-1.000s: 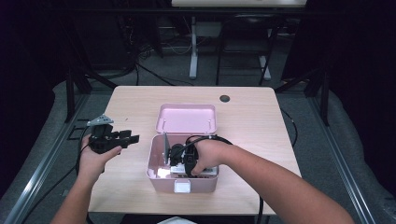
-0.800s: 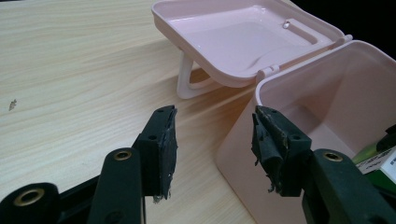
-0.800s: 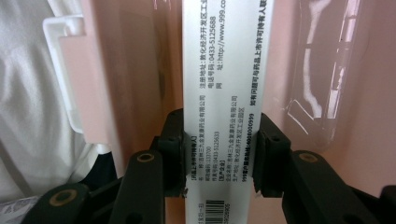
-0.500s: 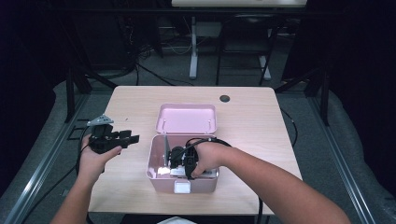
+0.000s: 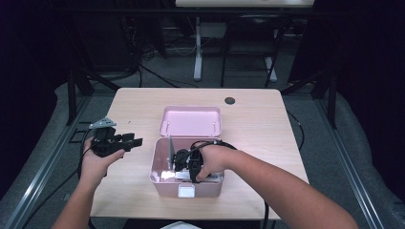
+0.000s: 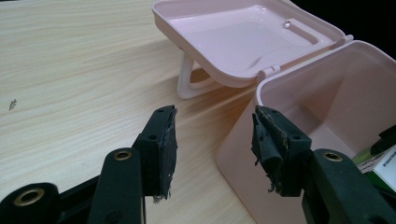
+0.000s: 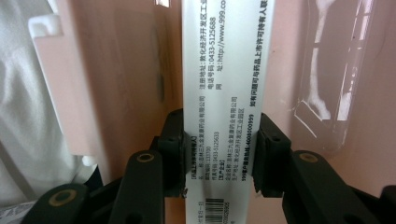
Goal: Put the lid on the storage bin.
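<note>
A pink plastic box [image 5: 160, 177] stands open at the table's middle, its lid [image 5: 191, 121] laid back behind it. My right gripper [image 5: 180, 164] reaches down inside the box and is shut on a white carton [image 7: 222, 74] printed with black text; the pads press both narrow sides of the carton. My left gripper [image 5: 135, 141] hovers left of the box, open, nothing between its jaws. In the left gripper view the gripper [image 6: 212, 142] points at the box's near corner [image 6: 243, 140] and the lid [image 6: 243, 37].
A clear plastic piece [image 7: 336, 70] leans against the box's inner wall beside the carton. A small dark round disc [image 5: 230, 100] sits in the table top near the far edge. Bare wood [image 5: 129, 109] lies left of the box.
</note>
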`<state>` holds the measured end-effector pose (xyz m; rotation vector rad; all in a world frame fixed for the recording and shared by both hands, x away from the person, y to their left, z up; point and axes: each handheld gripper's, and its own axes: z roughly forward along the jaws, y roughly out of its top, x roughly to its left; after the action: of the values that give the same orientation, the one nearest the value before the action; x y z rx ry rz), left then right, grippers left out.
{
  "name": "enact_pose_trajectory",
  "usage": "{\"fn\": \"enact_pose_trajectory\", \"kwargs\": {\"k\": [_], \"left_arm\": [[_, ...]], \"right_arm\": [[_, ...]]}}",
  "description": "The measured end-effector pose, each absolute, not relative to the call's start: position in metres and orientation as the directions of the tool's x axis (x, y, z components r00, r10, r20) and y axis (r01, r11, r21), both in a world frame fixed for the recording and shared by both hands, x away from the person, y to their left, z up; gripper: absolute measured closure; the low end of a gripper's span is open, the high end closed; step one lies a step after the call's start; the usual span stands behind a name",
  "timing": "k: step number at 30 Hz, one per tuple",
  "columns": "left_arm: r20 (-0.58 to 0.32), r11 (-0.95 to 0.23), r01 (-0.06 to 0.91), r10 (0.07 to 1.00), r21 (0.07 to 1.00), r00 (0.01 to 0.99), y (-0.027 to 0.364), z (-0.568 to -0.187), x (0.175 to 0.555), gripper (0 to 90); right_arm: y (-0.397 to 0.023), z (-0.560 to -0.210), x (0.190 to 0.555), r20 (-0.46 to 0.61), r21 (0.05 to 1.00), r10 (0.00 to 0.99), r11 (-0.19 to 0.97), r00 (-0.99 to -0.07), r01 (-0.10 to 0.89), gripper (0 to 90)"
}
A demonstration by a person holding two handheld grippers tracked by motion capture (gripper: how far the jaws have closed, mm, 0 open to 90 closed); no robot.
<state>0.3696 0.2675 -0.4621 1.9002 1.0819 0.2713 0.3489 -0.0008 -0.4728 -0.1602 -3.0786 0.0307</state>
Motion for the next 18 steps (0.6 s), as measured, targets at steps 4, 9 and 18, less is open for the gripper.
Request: {"fn": "enact_pose_trajectory", "kwargs": {"k": [4, 9, 18], "left_arm": [[-0.226, -0.208, 0.574, 0.774, 0.792, 0.592, 0.2673, -0.4624, 0.3697, 49.8], [-0.228, -0.204, 0.576, 0.775, 0.792, 0.589, 0.2673, -0.4626, 0.3697, 49.8], [-0.227, -0.207, 0.574, 0.774, 0.792, 0.592, 0.2673, -0.4620, 0.3694, 49.8]], "right_arm": [[-0.0017, -0.4738, 0.3498, 0.062, -0.025, 0.118, 0.993, -0.991, 0.117, 61.1], [-0.0010, -0.4707, 0.3497, 0.078, -0.009, 0.126, 0.992, -0.989, 0.126, 60.0], [-0.0049, -0.4666, 0.3490, 0.081, 0.010, 0.114, 0.993, -0.990, 0.115, 61.2]]}}
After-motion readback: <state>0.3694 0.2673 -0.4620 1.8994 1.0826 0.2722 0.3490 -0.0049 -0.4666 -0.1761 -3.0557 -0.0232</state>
